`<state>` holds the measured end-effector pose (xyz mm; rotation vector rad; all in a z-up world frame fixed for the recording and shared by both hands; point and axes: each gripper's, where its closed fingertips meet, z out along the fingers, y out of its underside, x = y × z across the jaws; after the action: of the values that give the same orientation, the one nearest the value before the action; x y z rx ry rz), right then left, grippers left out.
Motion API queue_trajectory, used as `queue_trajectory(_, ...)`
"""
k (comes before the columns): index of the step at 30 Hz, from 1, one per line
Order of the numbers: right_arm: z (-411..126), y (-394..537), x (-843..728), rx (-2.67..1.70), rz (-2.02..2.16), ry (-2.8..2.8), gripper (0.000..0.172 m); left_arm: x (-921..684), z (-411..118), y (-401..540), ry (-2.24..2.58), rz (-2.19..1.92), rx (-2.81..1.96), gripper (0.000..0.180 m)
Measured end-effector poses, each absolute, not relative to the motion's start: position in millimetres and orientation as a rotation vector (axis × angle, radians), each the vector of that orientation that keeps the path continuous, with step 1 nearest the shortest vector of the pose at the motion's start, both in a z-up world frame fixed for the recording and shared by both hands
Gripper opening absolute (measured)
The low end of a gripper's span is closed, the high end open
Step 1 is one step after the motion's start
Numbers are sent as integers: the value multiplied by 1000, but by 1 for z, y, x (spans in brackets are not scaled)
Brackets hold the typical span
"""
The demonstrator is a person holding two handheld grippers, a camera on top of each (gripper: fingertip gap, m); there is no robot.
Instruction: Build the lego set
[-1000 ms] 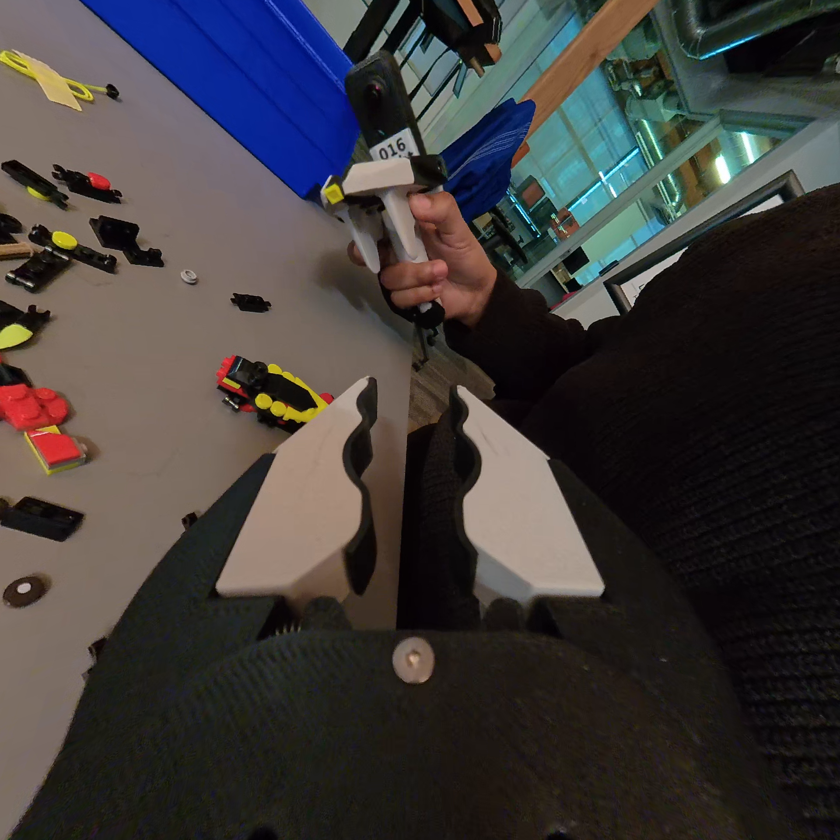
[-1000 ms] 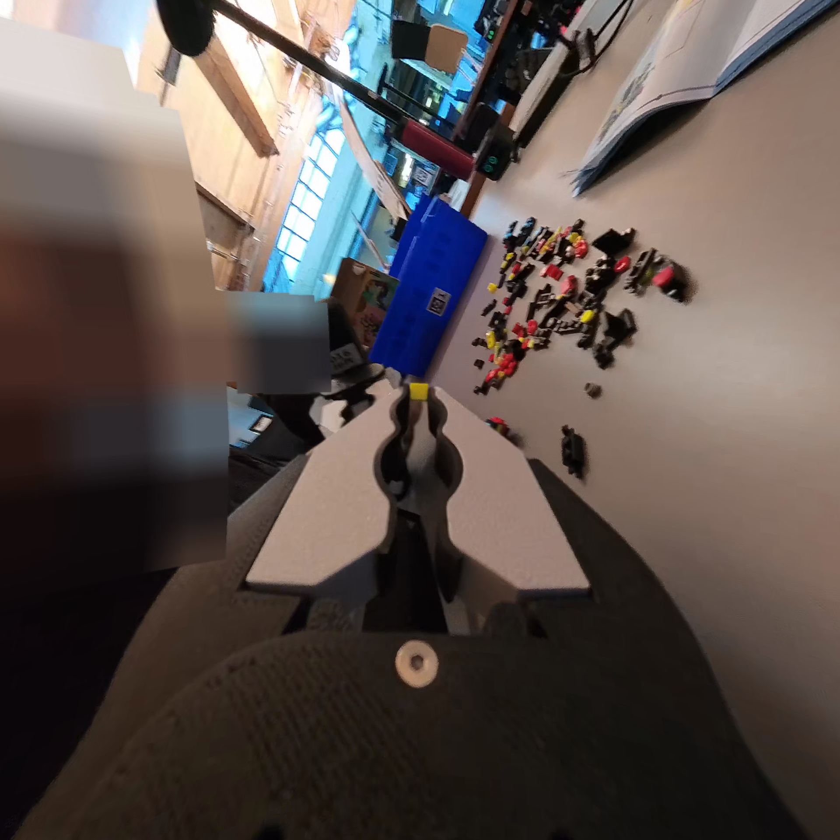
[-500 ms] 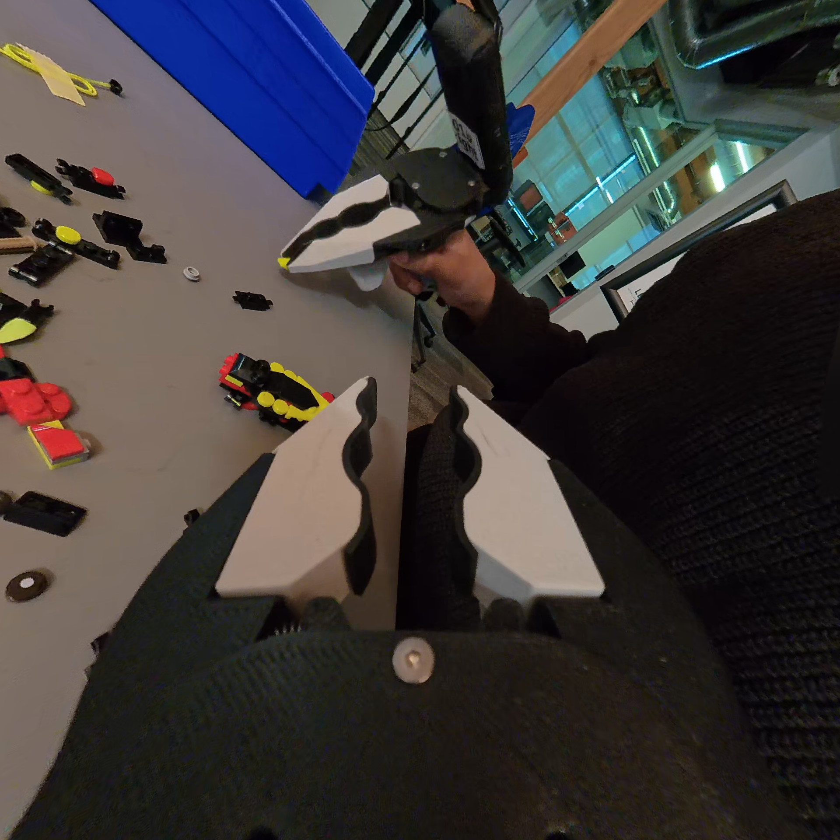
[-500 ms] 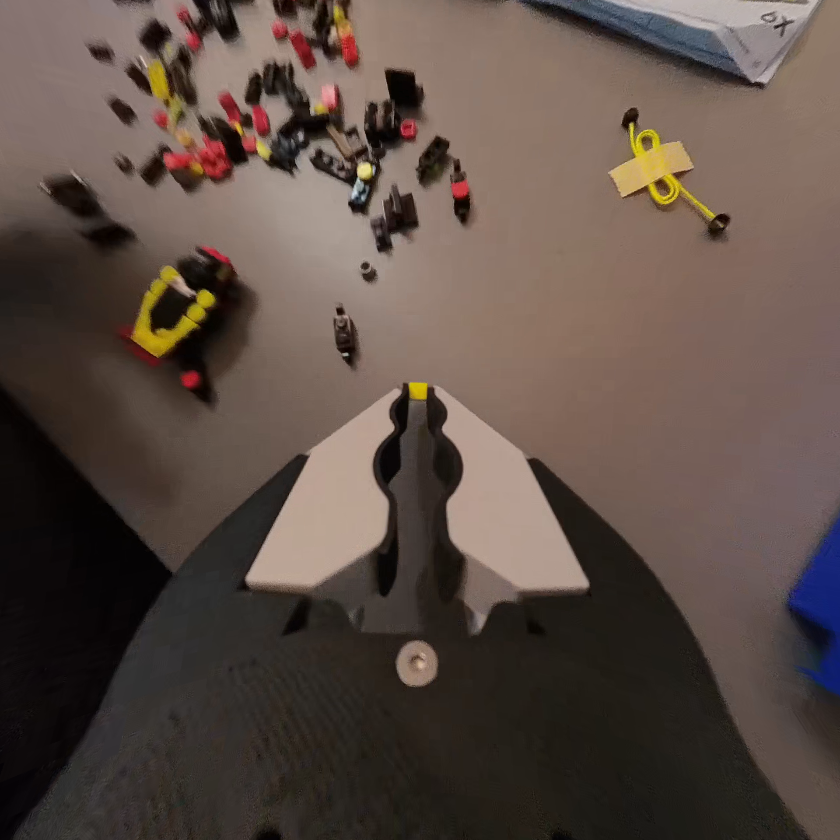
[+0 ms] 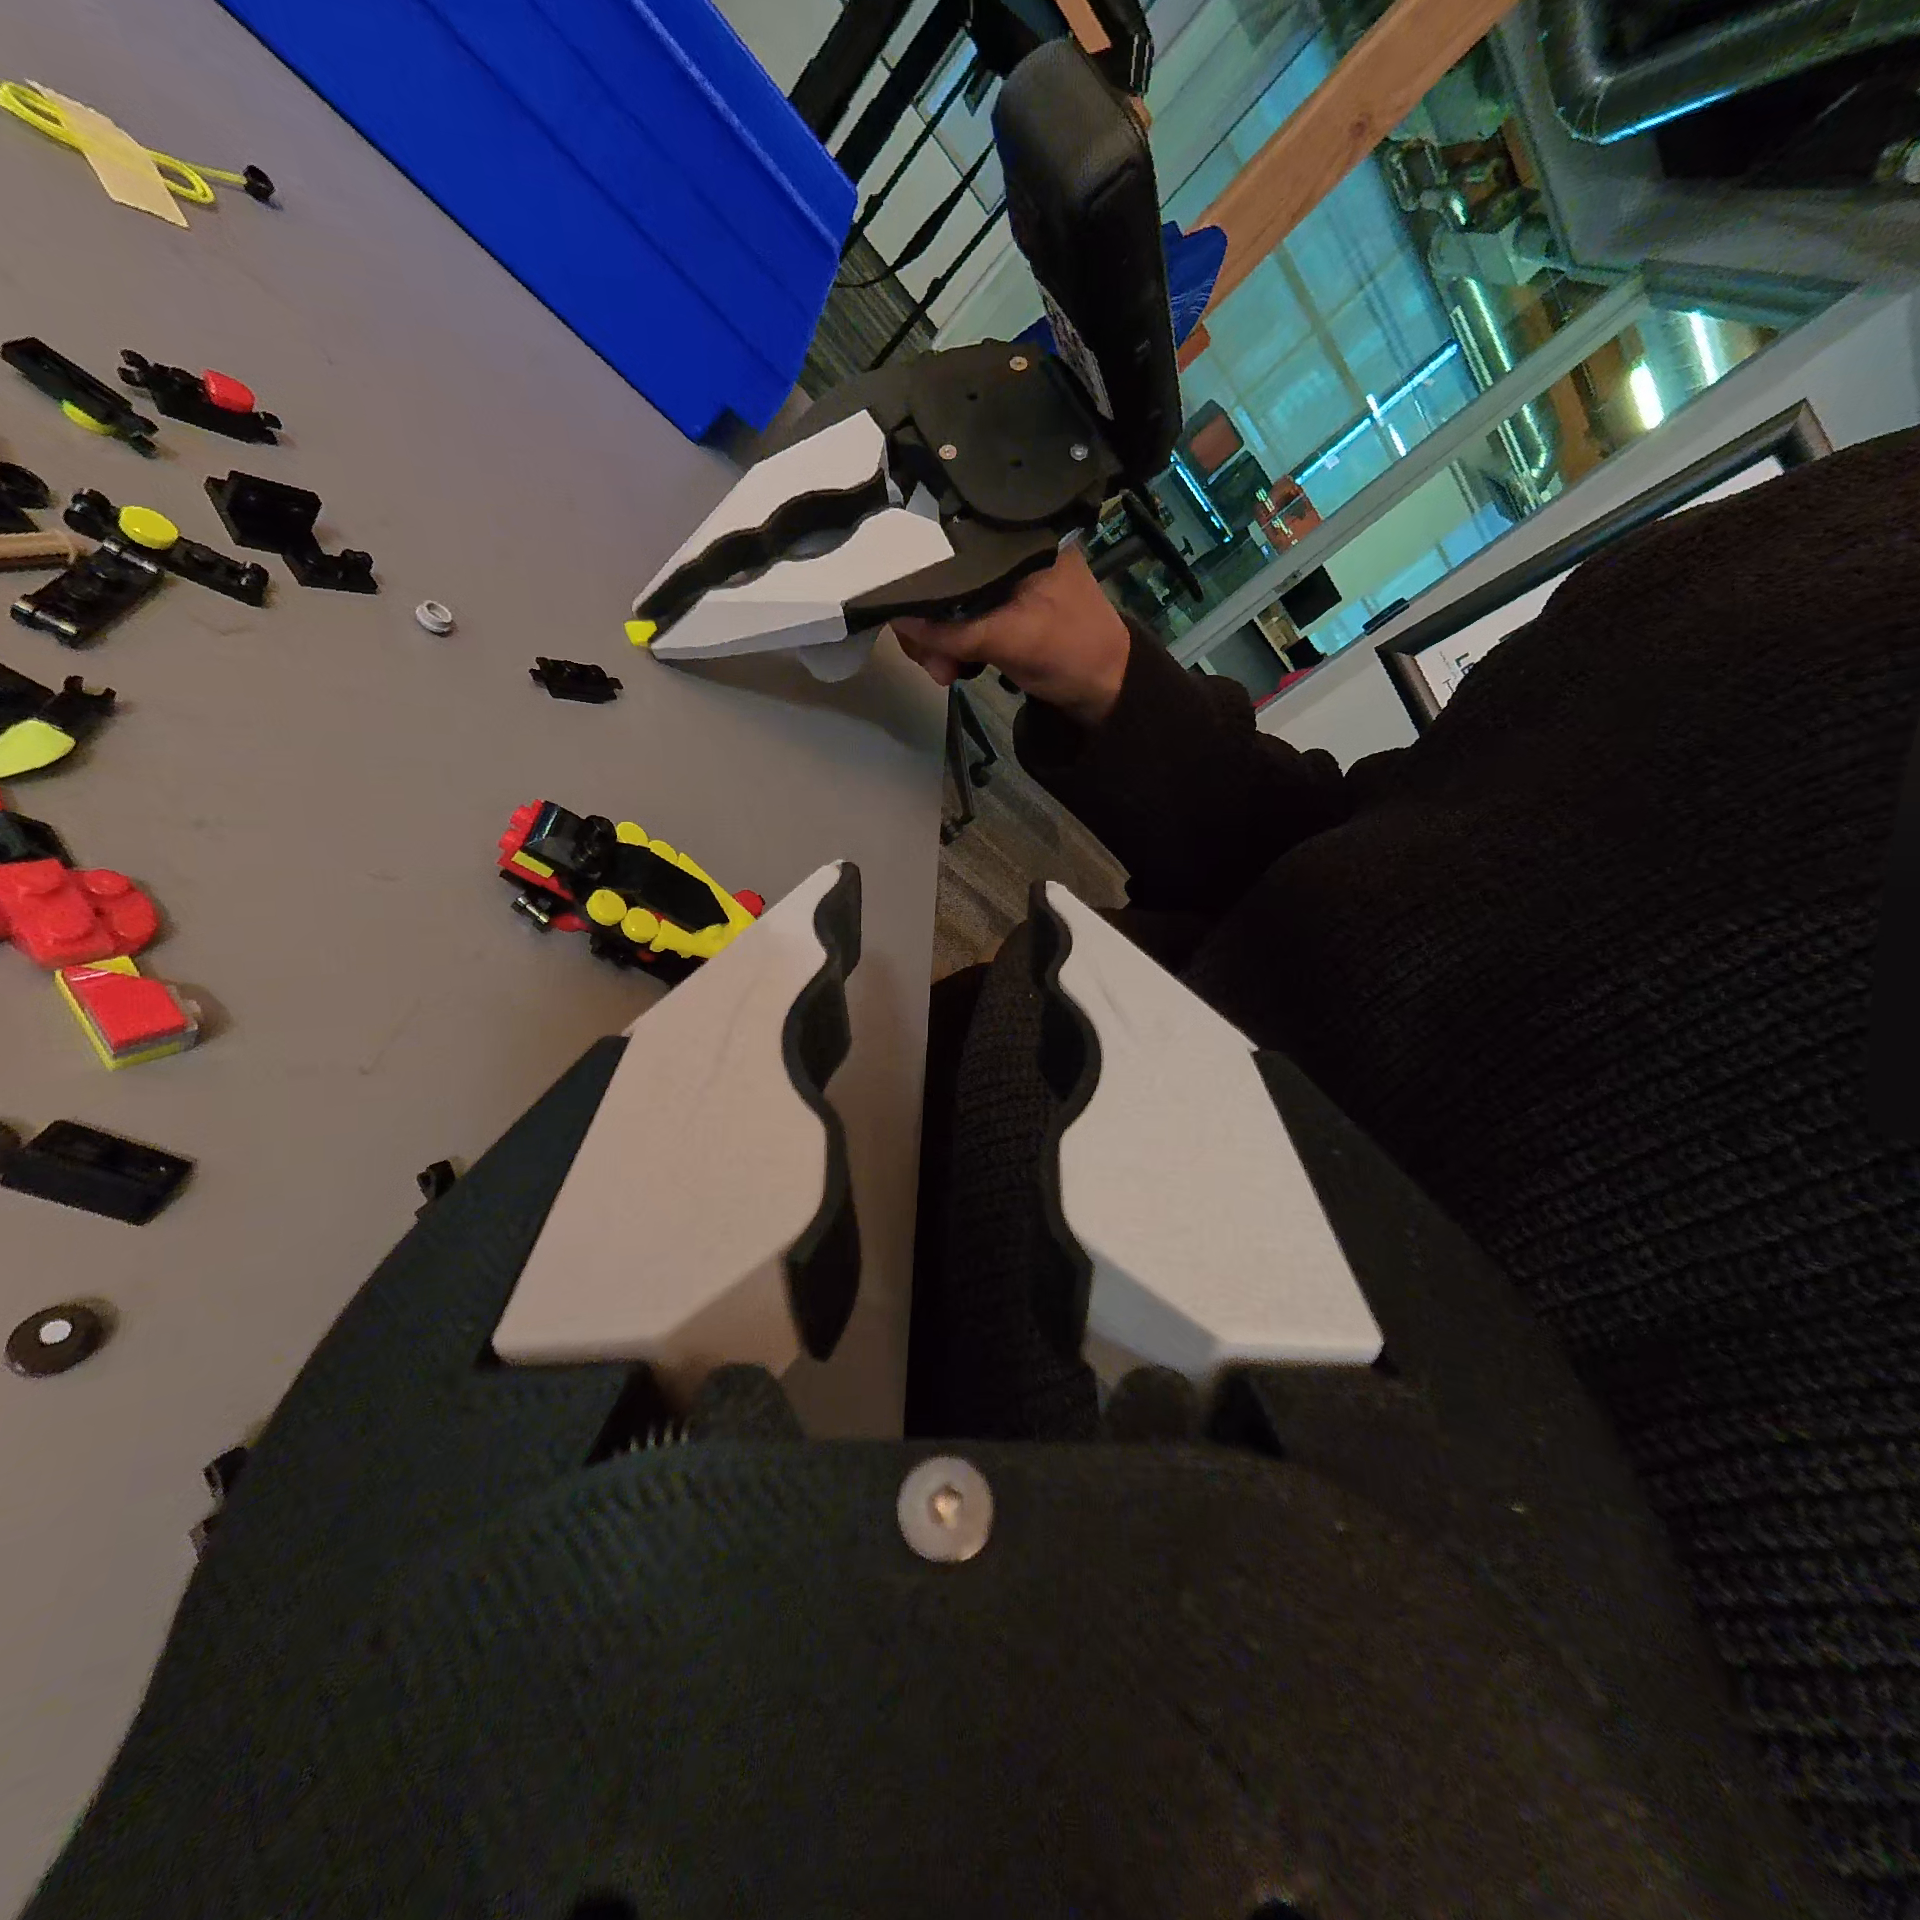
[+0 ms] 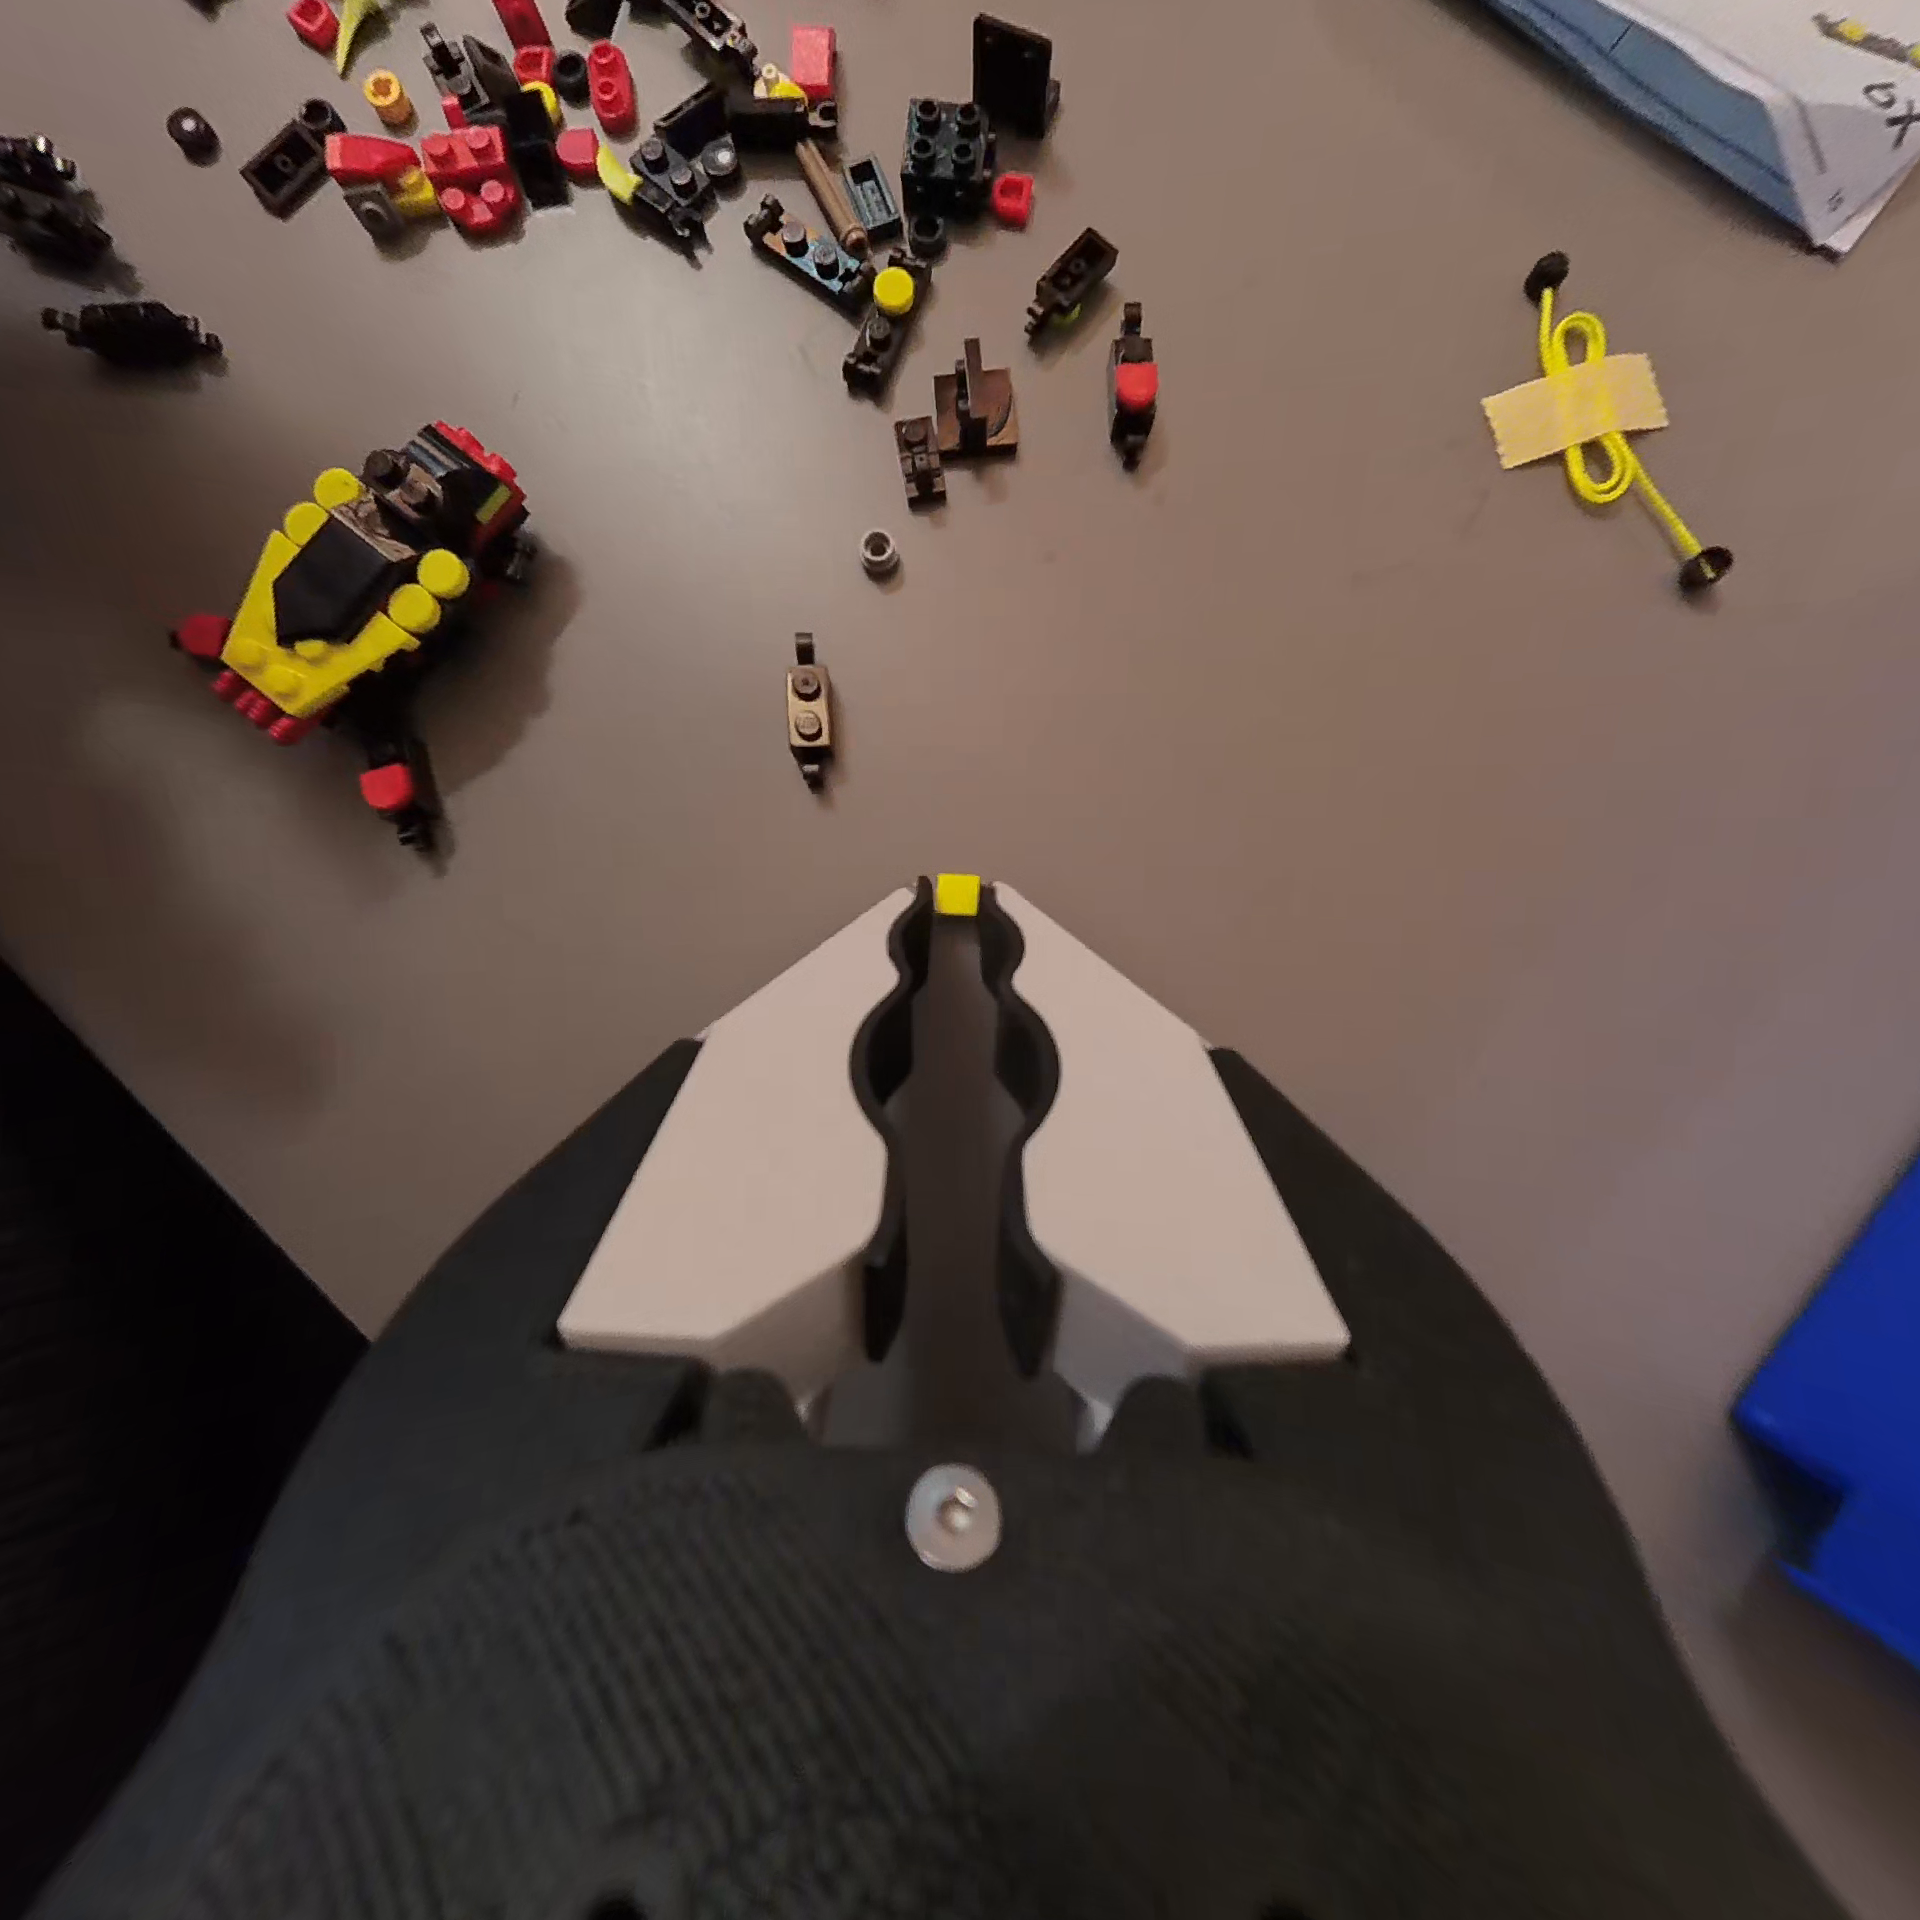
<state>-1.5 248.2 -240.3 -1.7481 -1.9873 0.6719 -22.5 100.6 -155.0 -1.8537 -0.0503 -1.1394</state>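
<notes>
Right wrist view shows my right gripper (image 6: 957,896) clenched on one small yellow brick (image 6: 957,895), pinched at the very fingertips above the grey table (image 6: 1351,831). I judge the brick light, rigid and smooth-sided, so it could slip or twist; the flat opposite sides are where to hold it, as the pads do. Ahead lies one black two-stud plate (image 6: 809,710), then one grey round stud (image 6: 879,551), and to the left one yellow, black and red brick model (image 6: 343,592). One yellow cord (image 6: 1600,436) under tape lies to the right. My left gripper (image 5: 945,904) hangs released at the table edge, nothing between its fingers.
</notes>
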Motion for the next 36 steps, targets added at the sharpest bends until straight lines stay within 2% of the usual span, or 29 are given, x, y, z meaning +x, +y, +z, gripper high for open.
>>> queue_trajectory(7, -241, 247, -1, -1740, 656, -1998, 12, -22, -155, 100, -51, -1141, -1855, 29)
queue_trajectory(12, -241, 248, -1, -1729, 634, -1999, 6, -22, -156, 100, -50, -1142, -1857, 29)
queue_trajectory(36, -229, 221, -14, -1700, 790, -1987, 6, -22, -156, 100, -50, -1148, -1858, 29)
